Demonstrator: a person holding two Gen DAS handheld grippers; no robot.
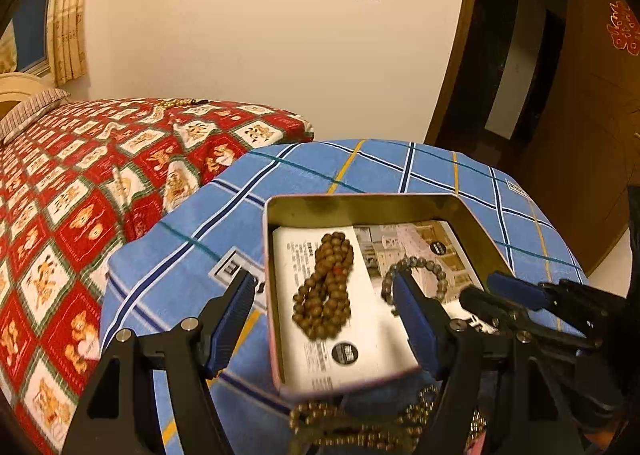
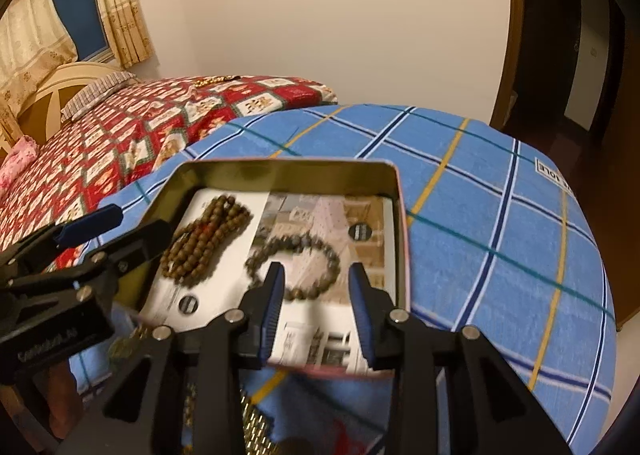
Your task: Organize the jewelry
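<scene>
**Two bracelets in the tin, both grippers hovering wide**

Far left, the bed [image 1: 80, 191] with its red patchwork quilt of little printed squares, soft and rumpled, and a short string of gold-coloured beads [image 1: 178, 103] lying at its far edge. Moving in, the blue plaid cloth [image 1: 320, 167], towel-textured, crossed by white, navy and yellow lines.

Now the left gripper [image 1: 324, 309]: jaws released and wide, ribbed blue pads straddling the left half of the metal tin [image 1: 360, 205]. The tin is shallow and rectangular, with rounded corners, a dull gold inside wall and glossy printed paper lining its floor. Between those pads lies the brown bead bracelet [image 1: 326, 287], a long strand of small matte round beads doubled into a heap and resting on the white part of the paper.

To its right sits the dark bead bracelet [image 2: 294, 265], a single open ring of larger, mottled grey-brown beads, flat on the printed picture. The right gripper [image 2: 316, 305] hangs over it, jaws parted and gripping nothing, the left pad just overlapping the ring's near edge.

Bottom of the left view, more beads [image 1: 360, 423] outside the tin, blurred; probably another strand, hard to say.
</scene>
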